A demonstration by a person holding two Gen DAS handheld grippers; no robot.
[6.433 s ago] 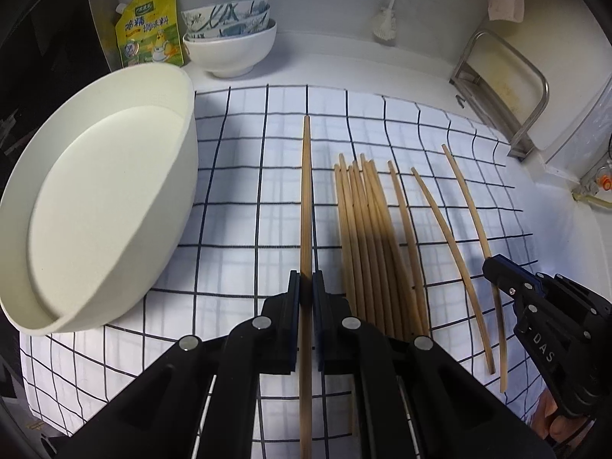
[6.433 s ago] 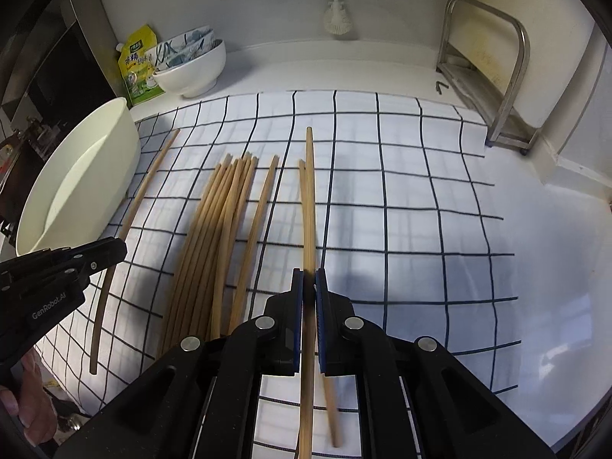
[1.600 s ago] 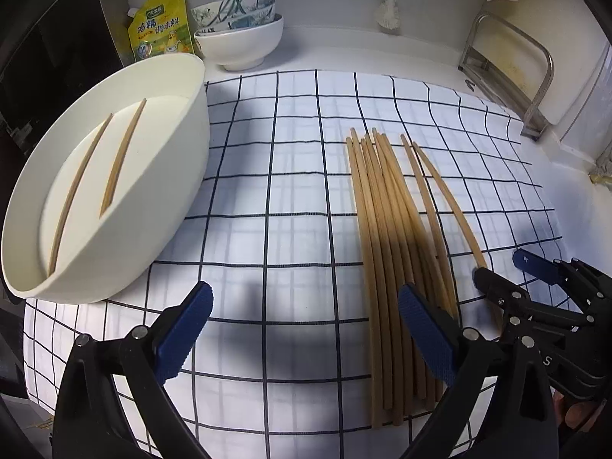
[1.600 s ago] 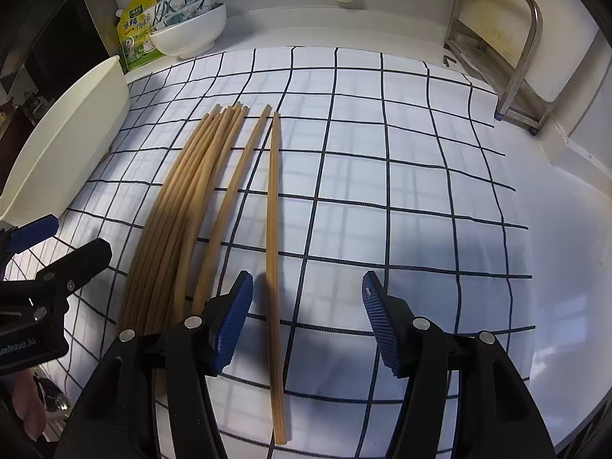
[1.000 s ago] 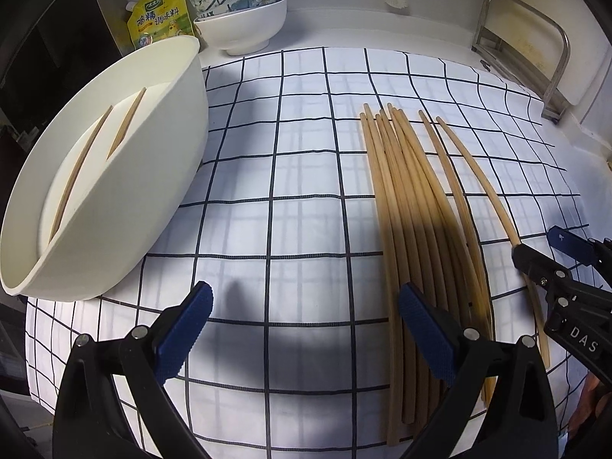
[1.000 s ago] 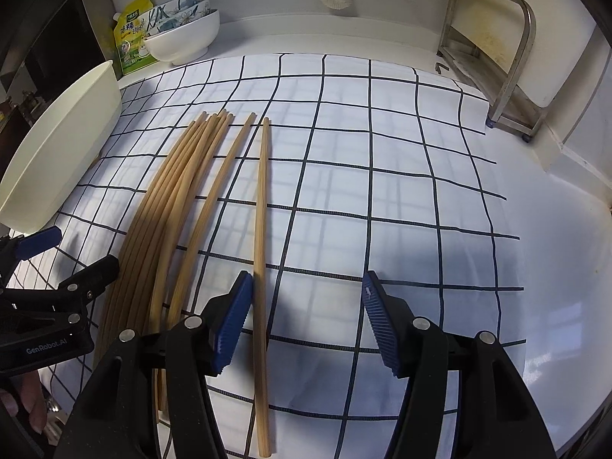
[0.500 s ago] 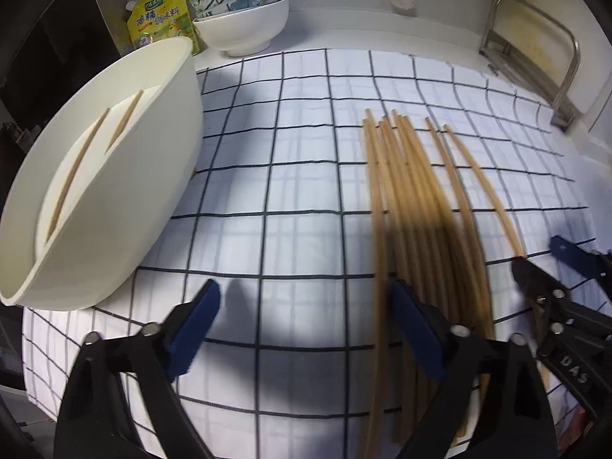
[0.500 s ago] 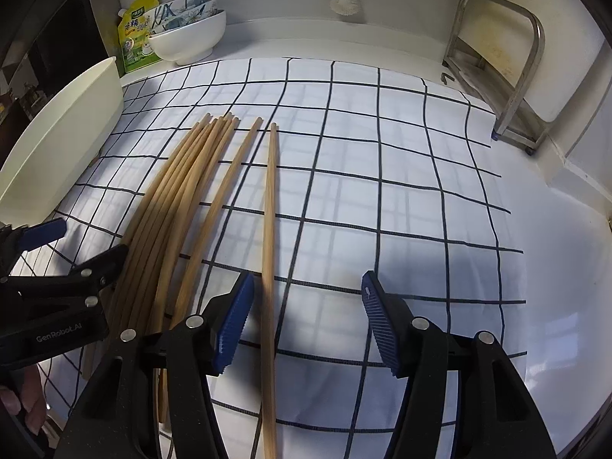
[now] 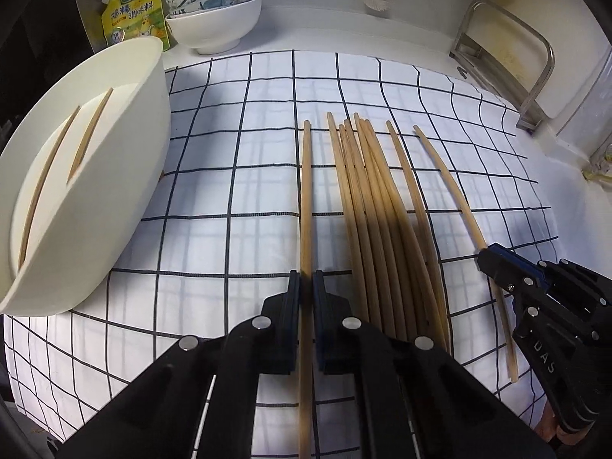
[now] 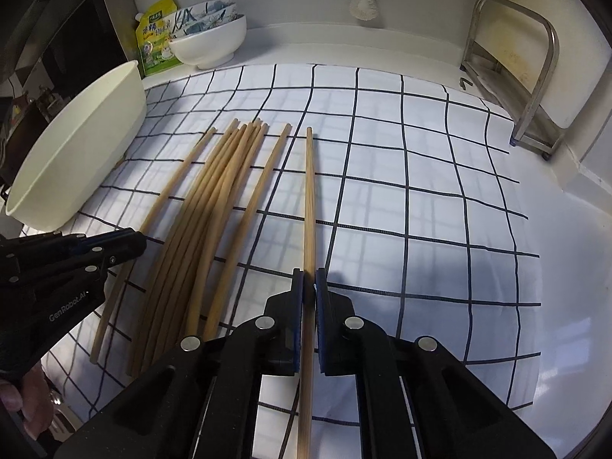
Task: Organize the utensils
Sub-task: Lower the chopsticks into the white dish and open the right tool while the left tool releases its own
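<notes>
Several wooden chopsticks (image 9: 376, 206) lie side by side on a checked cloth (image 9: 237, 160). My left gripper (image 9: 306, 287) is shut on the leftmost chopstick (image 9: 306, 191), apart from the bundle. My right gripper (image 10: 309, 283) is shut on the rightmost chopstick (image 10: 310, 191), right of the bundle (image 10: 214, 206). Each gripper shows in the other's view: the right one (image 9: 493, 264) on its chopstick (image 9: 451, 187), the left one (image 10: 130, 243) on its chopstick (image 10: 172, 187). A large white bowl (image 9: 126, 176) at the left holds two chopsticks (image 9: 90, 130).
A yellow pouch (image 9: 134, 11) and stacked bowls (image 9: 214, 19) stand at the back left. A metal rack (image 9: 508, 61) stands at the back right by the wall. The white bowl (image 10: 76, 145) sits at the cloth's left edge. White counter (image 10: 554, 237) lies right of the cloth.
Both grippers were open above the cloth half a second ago; now each has shut on a chopstick, the left on the leftmost, the right on the rightmost.
</notes>
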